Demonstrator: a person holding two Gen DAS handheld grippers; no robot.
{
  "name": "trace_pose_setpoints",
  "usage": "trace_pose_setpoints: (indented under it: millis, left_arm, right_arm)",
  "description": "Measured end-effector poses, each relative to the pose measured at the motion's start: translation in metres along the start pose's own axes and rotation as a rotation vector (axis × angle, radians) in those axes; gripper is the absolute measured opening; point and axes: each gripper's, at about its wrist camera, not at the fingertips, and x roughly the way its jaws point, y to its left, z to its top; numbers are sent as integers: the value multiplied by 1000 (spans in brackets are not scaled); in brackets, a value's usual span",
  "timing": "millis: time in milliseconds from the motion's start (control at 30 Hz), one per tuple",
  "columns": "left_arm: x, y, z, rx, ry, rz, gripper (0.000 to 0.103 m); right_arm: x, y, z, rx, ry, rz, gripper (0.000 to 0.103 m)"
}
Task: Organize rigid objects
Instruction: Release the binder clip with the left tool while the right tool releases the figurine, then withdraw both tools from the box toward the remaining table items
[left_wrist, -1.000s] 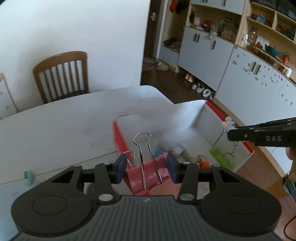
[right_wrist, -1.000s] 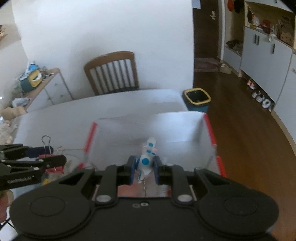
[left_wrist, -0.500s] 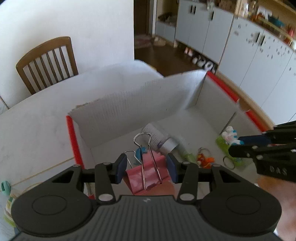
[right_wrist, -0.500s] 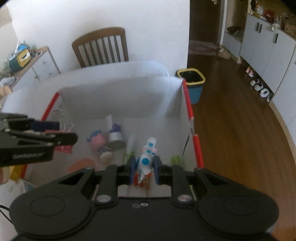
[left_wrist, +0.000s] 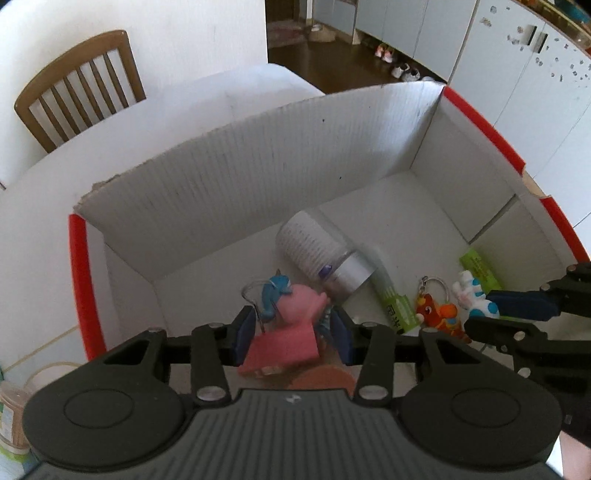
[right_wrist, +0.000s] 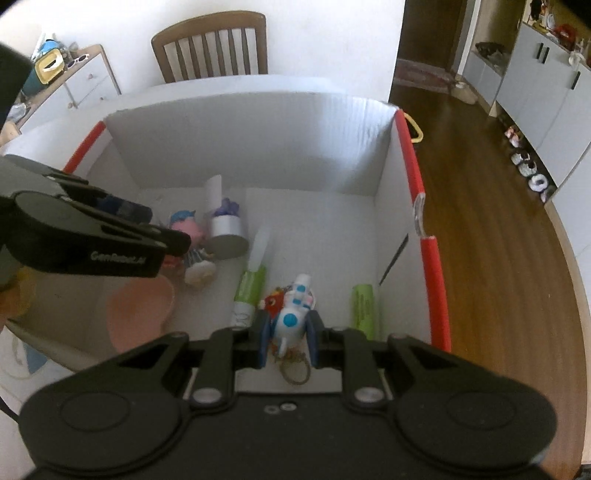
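Both grippers hang over the white cardboard box with red edges (left_wrist: 480, 114). The left gripper (left_wrist: 291, 332) clamps a pink binder clip (left_wrist: 282, 345), its jaws just closing slightly; the right gripper (right_wrist: 286, 334) pinches a small white-and-blue toy figure (right_wrist: 291, 314). Better lower both near the floor, then release gently.

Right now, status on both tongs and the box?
Left tongs shut on pink binder clip, over box. Right tongs shut on white-blue keychain figure. Pink doll and orange keychain lie below.
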Motion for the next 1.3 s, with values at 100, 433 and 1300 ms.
trace_pose_setpoints:
  millis: [100, 433, 1300]
  left_arm:
    - [4, 1, 0, -8, 20, -3, 44]
    - [-5, 3, -3, -28, 13, -15, 44]
    - [-130, 22, -52, -55, -255, -89, 58]
  right_arm:
    - [3, -2, 0, 10, 10, 7, 19]
    - [-1, -5, 1, 29, 18, 45, 27]
    - [-83, 20, -11, 50, -138, 120, 59]
